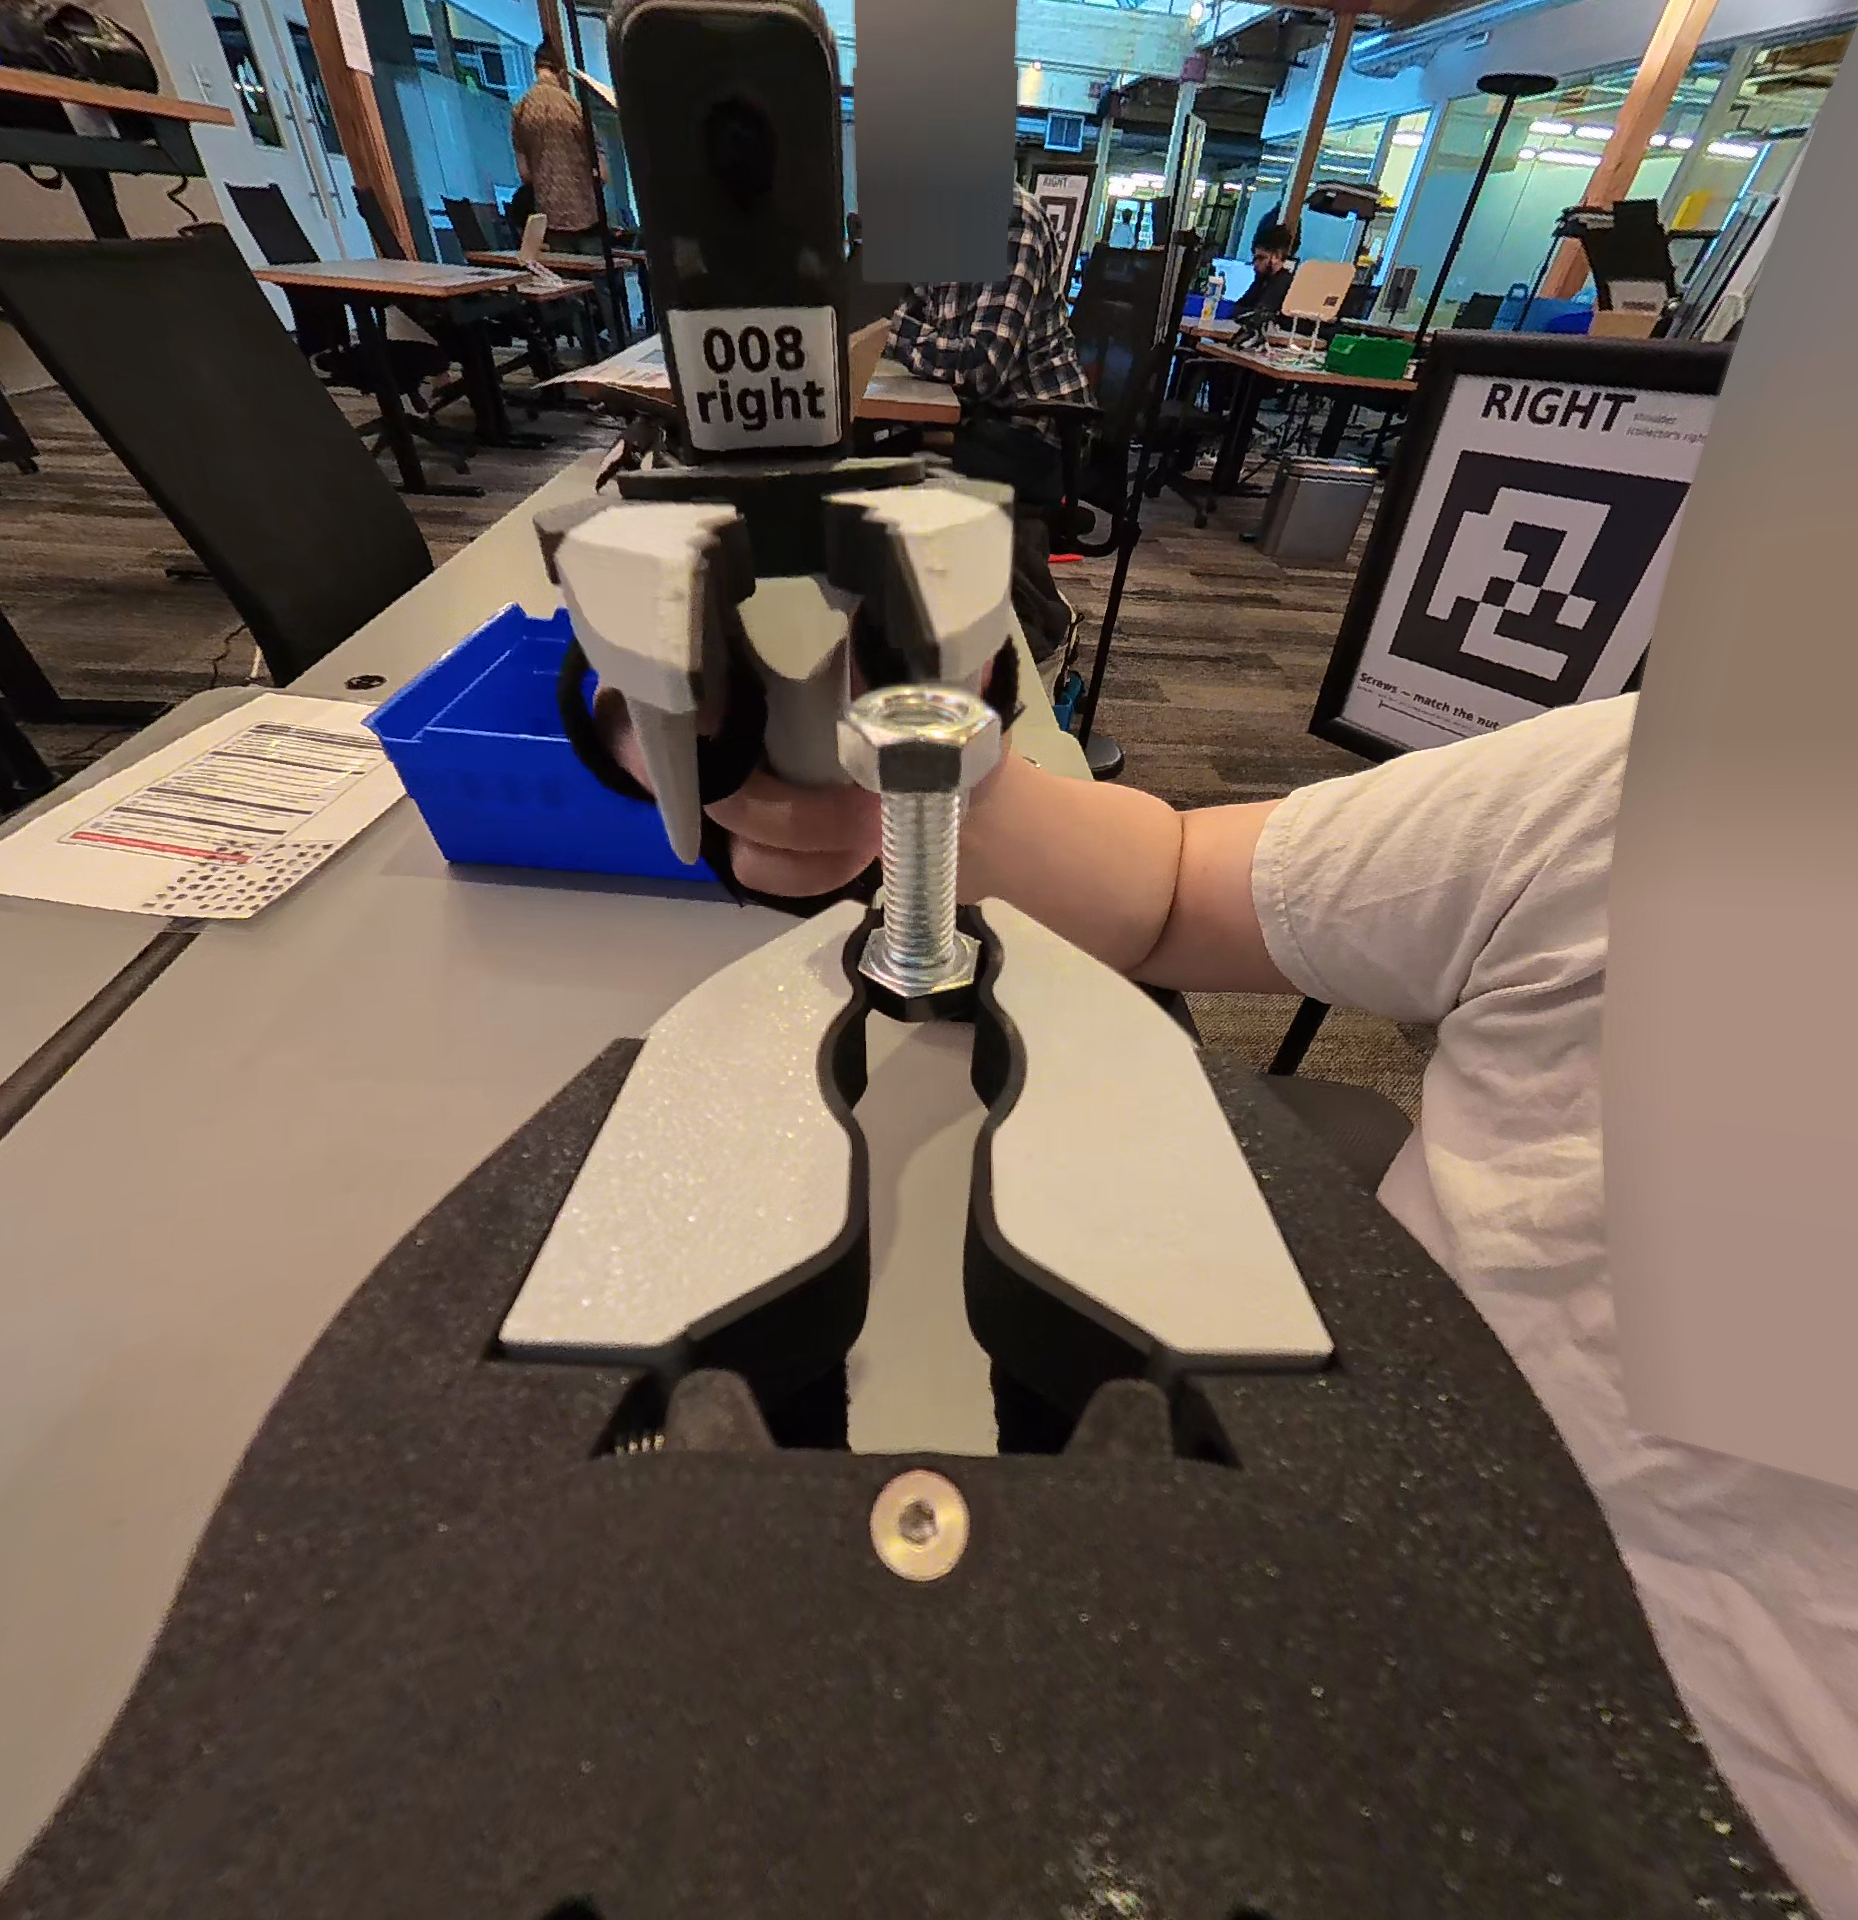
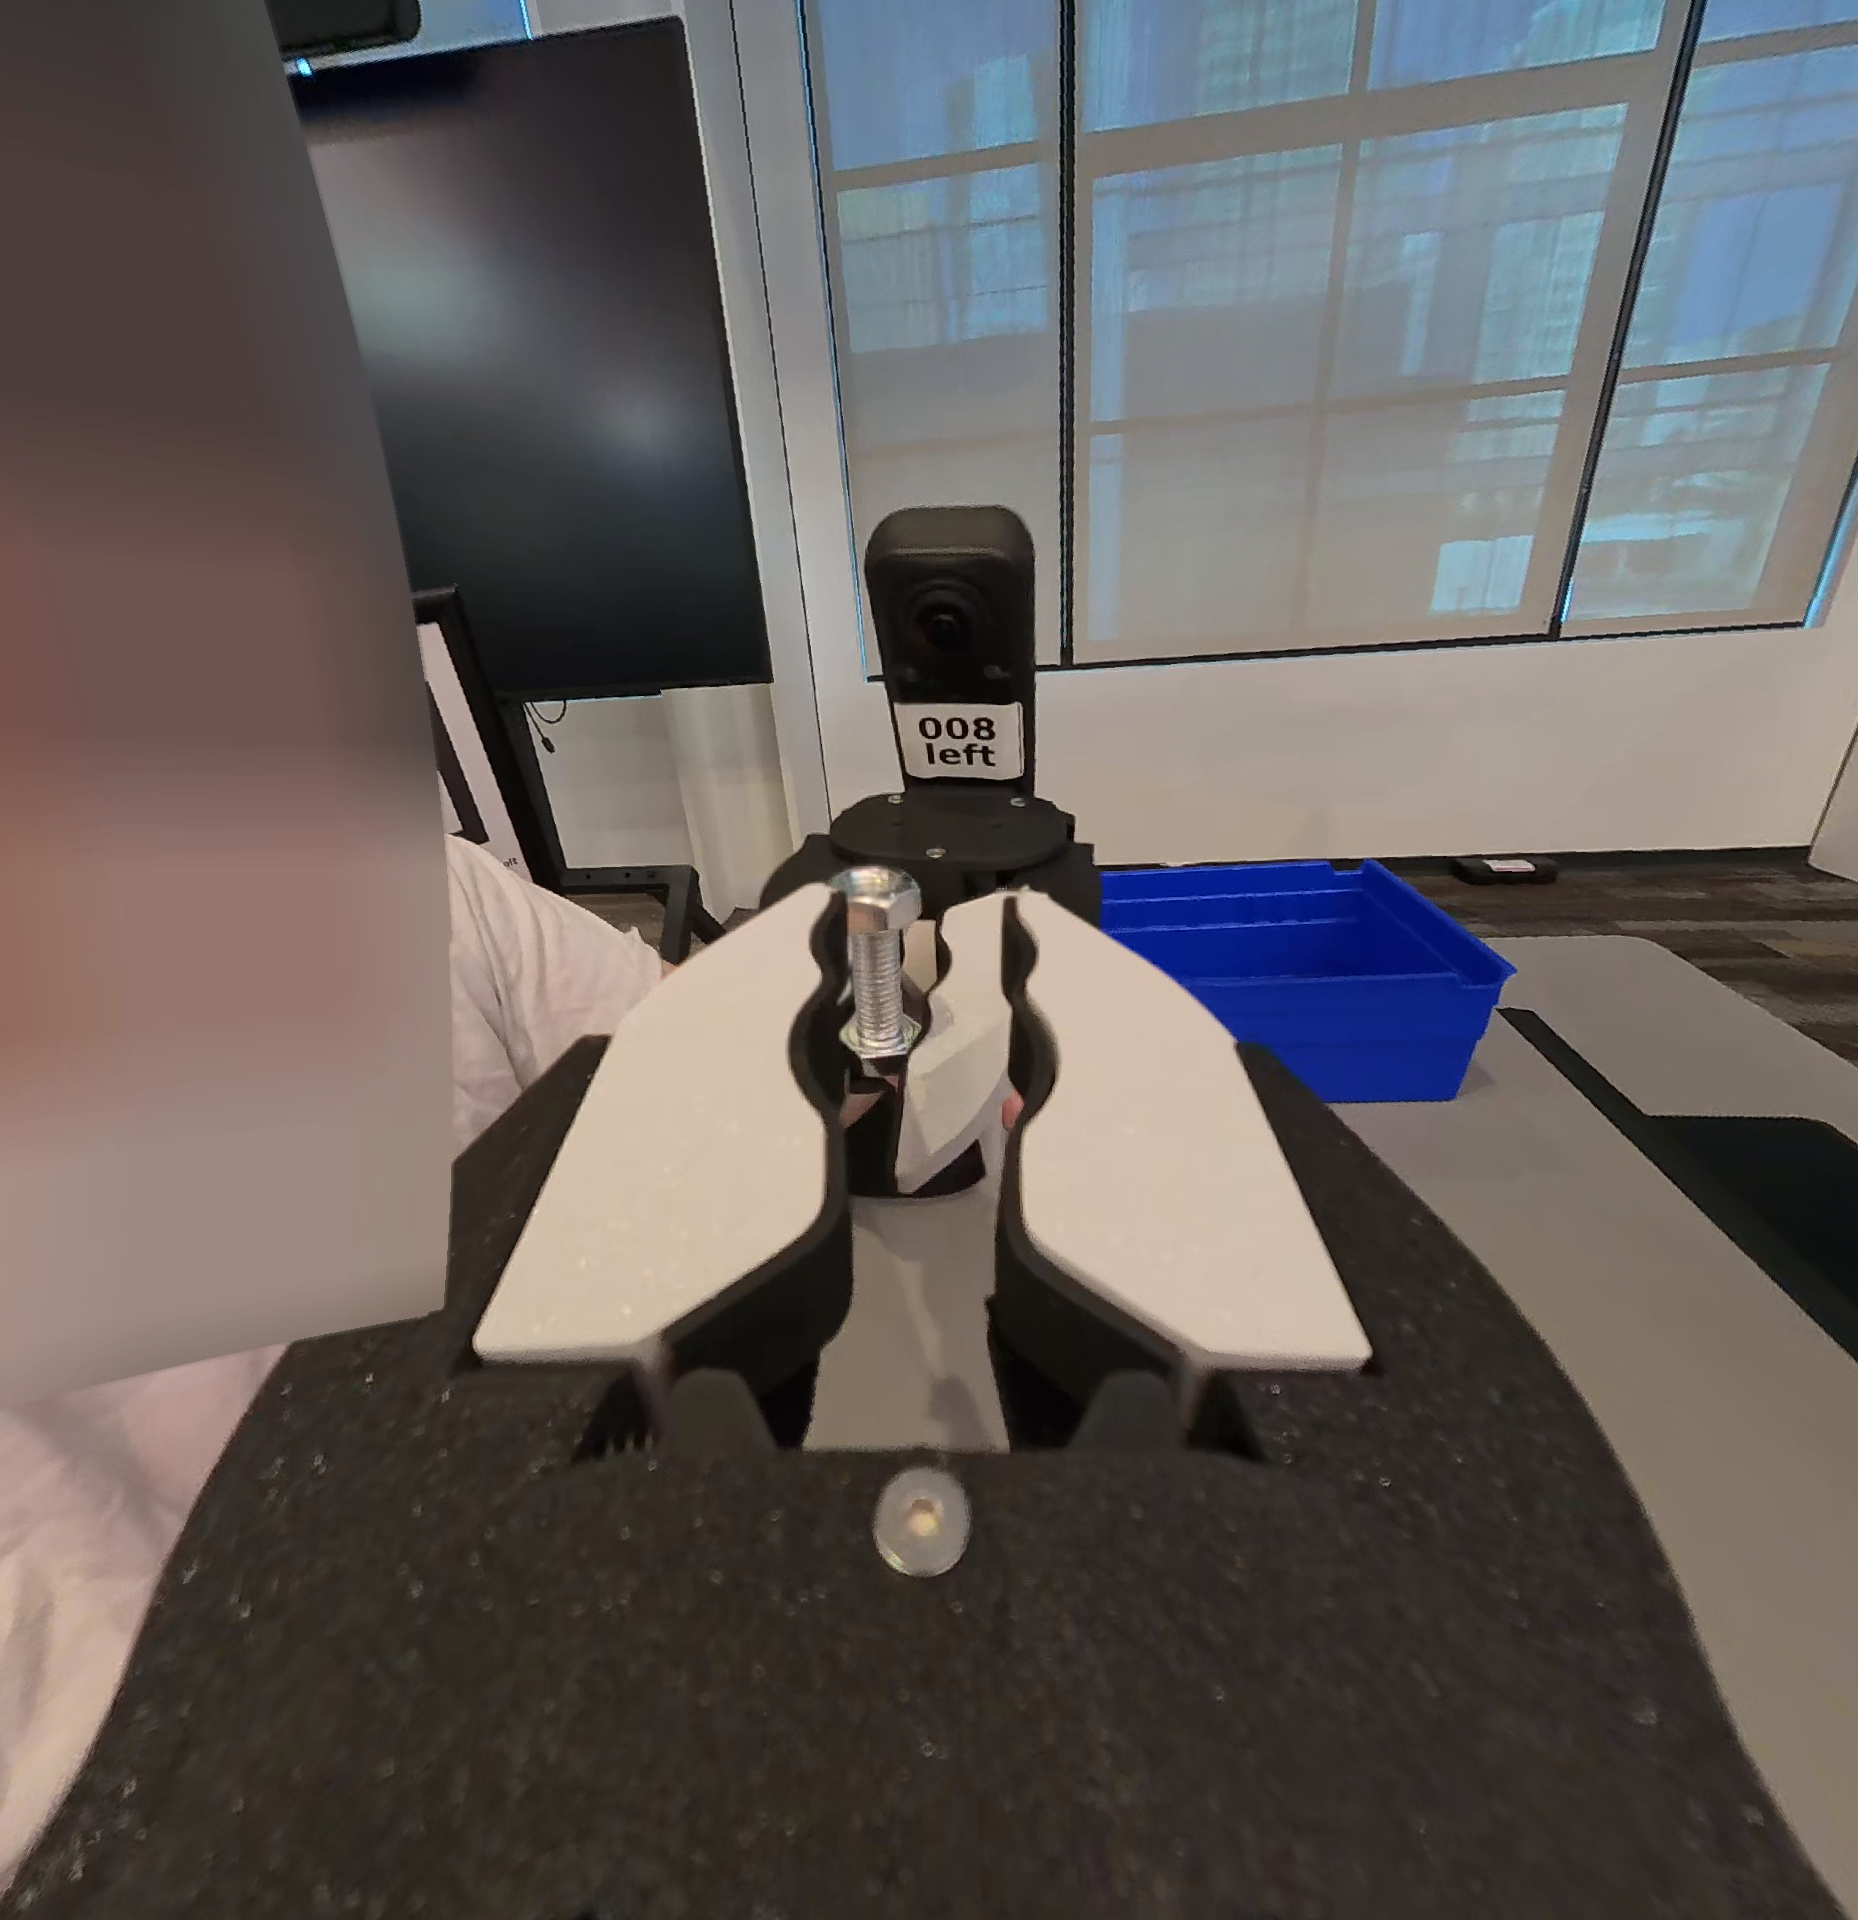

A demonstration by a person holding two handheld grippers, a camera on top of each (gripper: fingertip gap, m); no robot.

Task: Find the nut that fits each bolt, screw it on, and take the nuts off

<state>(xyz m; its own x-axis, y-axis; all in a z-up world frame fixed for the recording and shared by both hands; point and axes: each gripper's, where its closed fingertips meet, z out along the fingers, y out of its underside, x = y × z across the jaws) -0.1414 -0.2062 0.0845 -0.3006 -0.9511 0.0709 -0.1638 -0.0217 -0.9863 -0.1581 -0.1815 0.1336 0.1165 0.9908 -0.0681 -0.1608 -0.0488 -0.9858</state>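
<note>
Left gripper (image 1: 917, 971): I have it closed on the hex head of the bolt (image 1: 917, 873), shank standing upright, threads clean.
Nut (image 1: 920, 743): a hex nut sits at the very top of the shank; I judge only a thread or two engaged.
Right gripper (image 1: 764, 727): facing mine, fingers parted, just beside the nut, gripping nothing. In its own view the bolt (image 2: 871, 971) stands near its left finger (image 2: 696, 1122), off-centre.
Risk, cross-threading: if I close off-centre and turn, the nut may tilt and jam.
Risk, dropped nut: a nudge from one finger could knock it off, onto the grey table (image 1: 281, 1091) or floor.
Risk, bolt slip: torque could twist the head between my left jaws; only the head is gripped.
Blue bin (image 2: 1309, 987): well apart, whether it holds anything is not visible.
</note>
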